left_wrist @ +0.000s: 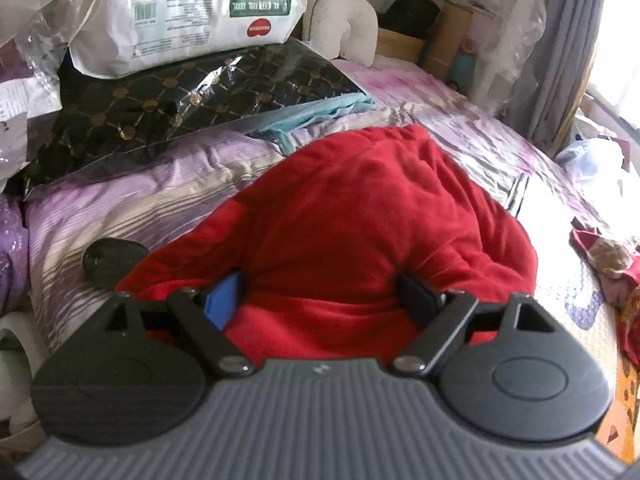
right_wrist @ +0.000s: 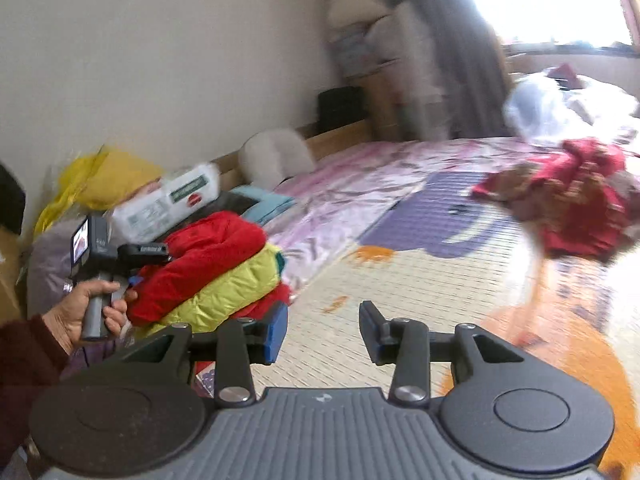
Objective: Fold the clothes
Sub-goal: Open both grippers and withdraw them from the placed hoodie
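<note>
A folded red fleece garment (left_wrist: 352, 216) lies on top of a stack on the bed. My left gripper (left_wrist: 324, 296) has its jaws wide apart, and the fleece bulges between them and over the fingertips. In the right wrist view the same red fleece (right_wrist: 208, 252) sits on a folded yellow-green jacket (right_wrist: 228, 292), with the left gripper (right_wrist: 132, 264) at its left end. My right gripper (right_wrist: 324, 332) is open and empty above the woven mat. A crumpled red and brown garment (right_wrist: 568, 196) lies on the bed at the right, and shows at the right edge of the left wrist view (left_wrist: 608, 260).
A white diaper pack (left_wrist: 188, 12) rests on a black gold-patterned bag (left_wrist: 180, 100) behind the stack. A light blue cloth (left_wrist: 320, 116) and a white pillow (left_wrist: 344, 24) lie beyond. A dark round object (left_wrist: 112, 260) sits left of the fleece. A clear plastic bag (right_wrist: 536, 108) lies by the window.
</note>
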A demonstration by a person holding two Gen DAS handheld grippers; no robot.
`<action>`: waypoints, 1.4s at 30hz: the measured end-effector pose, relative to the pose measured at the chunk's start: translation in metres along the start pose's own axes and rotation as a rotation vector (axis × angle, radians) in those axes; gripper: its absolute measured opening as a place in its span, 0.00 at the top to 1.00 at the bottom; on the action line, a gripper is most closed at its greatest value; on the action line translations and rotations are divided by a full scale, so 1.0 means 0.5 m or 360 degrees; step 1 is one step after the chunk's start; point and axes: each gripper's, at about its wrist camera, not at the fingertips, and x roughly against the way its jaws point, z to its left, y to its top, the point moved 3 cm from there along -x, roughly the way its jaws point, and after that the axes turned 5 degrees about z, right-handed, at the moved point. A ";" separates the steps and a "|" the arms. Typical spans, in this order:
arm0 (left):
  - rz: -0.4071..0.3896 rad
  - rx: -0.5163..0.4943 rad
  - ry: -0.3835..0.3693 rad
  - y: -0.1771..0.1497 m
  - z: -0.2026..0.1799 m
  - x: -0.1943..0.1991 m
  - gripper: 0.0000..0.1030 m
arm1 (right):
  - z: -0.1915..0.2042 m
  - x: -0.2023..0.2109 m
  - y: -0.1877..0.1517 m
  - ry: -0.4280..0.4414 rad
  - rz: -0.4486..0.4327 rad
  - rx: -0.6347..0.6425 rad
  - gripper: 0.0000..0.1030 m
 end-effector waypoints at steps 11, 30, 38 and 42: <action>-0.0006 0.0003 -0.0018 0.005 -0.007 0.025 0.17 | 0.013 0.101 -0.015 -0.0065 -0.0116 -0.0004 0.41; -0.0112 -0.0048 -0.0439 -0.049 -0.117 0.166 0.17 | -0.149 0.090 -0.102 -0.0140 -0.0102 -0.0245 0.37; 0.0055 -0.0419 -0.0806 -0.213 -0.417 0.159 0.15 | -0.248 0.136 -0.171 -0.0309 -0.0123 -0.0437 0.35; 0.0128 -0.0691 -0.0923 -0.344 -0.594 0.144 0.14 | -0.281 0.174 -0.199 -0.0376 -0.0175 -0.0507 0.25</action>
